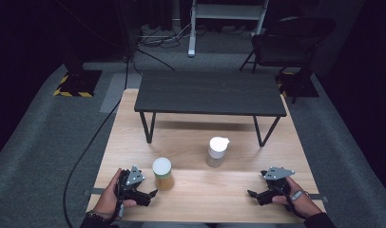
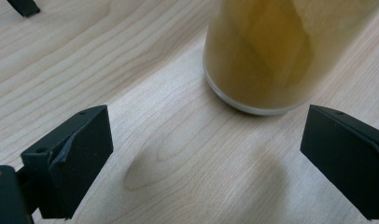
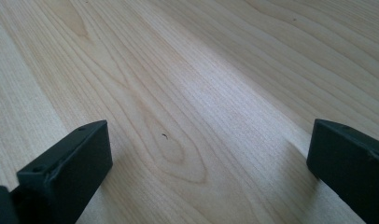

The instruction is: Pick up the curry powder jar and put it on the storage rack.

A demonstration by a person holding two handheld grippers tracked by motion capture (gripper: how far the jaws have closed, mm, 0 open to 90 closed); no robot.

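Jar [image 1: 162,174] with amber fill stands upright on counter [image 1: 205,194], just beside left gripper [image 1: 150,194], white-capped bottle [image 1: 217,151] farther back; right gripper [image 1: 252,194] well apart from jar. Left gripper view: jaws wide open, empty, jar [image 2: 267,56] dead ahead, top cut off. Right gripper view: jaws spread, empty.

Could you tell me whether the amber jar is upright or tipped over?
Upright: the amber jar stands on its base on the wooden table, white lid on top.

Left gripper [image 1: 152,194] and right gripper [image 1: 252,194] low near table, jaws spread wide, empty.
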